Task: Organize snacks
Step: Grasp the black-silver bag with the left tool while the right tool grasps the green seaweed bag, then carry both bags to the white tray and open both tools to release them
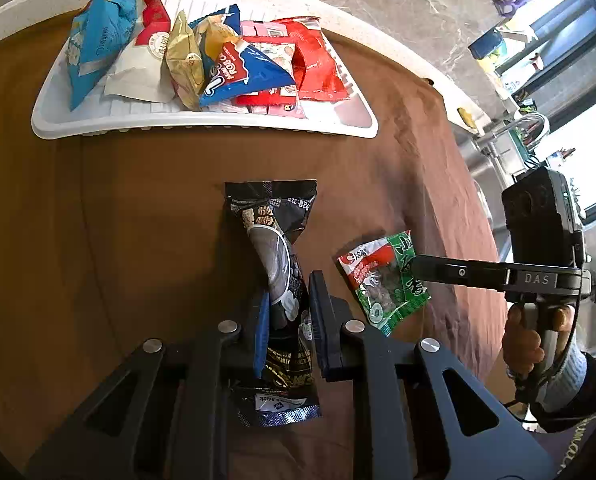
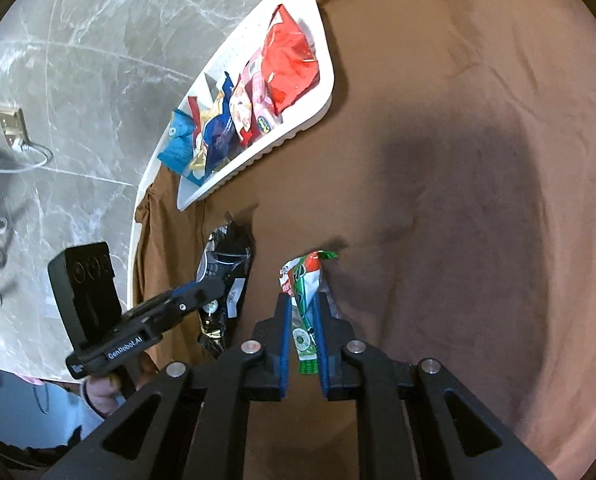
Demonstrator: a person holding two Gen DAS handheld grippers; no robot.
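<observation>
A long black snack packet lies lengthwise over the brown cloth, and my left gripper is shut on its lower half, blue pads pinching it. The same black packet shows in the right wrist view with my left gripper on it. A green and red snack packet is pinched at its right side by my right gripper. In the right wrist view that green packet stands edge-on between the blue pads of my right gripper, which is shut on it.
A white tray at the far side of the brown tablecloth holds several snack bags, blue, gold, white and red. The tray sits near the table's pale edge. Beyond lies a marble floor. A hand grips the right handle.
</observation>
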